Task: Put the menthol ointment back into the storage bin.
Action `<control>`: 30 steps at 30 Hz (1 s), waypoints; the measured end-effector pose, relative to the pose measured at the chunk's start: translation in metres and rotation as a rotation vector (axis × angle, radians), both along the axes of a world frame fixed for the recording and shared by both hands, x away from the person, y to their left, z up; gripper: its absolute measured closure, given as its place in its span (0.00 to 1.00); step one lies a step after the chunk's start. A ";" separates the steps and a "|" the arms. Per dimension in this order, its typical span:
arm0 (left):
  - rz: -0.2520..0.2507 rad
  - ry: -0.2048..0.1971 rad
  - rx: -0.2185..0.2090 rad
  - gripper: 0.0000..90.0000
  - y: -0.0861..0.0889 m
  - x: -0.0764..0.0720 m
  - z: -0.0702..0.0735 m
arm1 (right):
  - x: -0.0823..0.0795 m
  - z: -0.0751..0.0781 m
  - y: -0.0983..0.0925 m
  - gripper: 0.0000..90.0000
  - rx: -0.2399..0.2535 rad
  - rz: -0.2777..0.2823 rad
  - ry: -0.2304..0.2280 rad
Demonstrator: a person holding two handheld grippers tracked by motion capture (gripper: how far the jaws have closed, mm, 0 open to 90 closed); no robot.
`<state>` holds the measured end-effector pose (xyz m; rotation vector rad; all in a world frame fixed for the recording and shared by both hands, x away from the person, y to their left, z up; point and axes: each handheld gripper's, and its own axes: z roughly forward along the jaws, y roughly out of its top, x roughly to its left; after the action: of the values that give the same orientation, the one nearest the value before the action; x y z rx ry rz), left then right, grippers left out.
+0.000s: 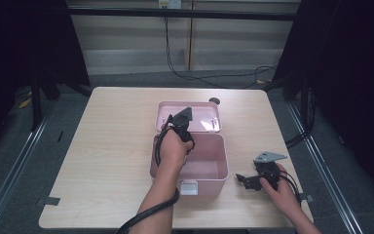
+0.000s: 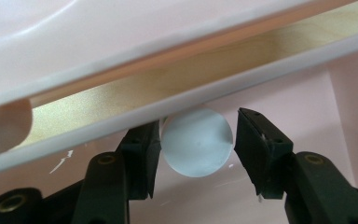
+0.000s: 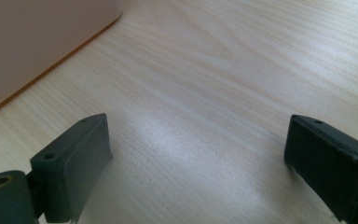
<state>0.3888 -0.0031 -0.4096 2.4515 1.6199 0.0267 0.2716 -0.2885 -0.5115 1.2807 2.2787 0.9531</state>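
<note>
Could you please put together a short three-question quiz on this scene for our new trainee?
1. What does the left gripper hold between its jaws?
2. True or false: the pink box stands with its lid open.
3. Which gripper rests with open jaws on the table: A the left, B the right gripper?

Key
1. A white ball, held inside the box against its back wall.
2. True; the lid lies flat behind the box.
3. B; it sits to the right of the box, holding nothing.

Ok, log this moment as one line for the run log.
left gripper: shut on white ball, inside pink box | right gripper: open, over table beside box | lid: open
</note>
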 end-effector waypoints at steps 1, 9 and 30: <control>-0.003 0.001 -0.002 0.55 0.000 0.000 0.001 | 0.000 0.000 0.000 0.07 0.000 0.000 0.000; -0.010 0.023 -0.017 0.49 0.001 -0.001 0.004 | 0.000 0.000 0.000 0.07 -0.002 0.001 -0.003; -0.094 0.060 -0.041 0.28 0.012 -0.011 0.019 | 0.000 0.000 0.000 0.07 -0.001 0.000 -0.002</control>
<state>0.3778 0.0091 -0.3906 2.5168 1.5107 -0.0944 0.2717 -0.2885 -0.5115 1.2787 2.2775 0.9527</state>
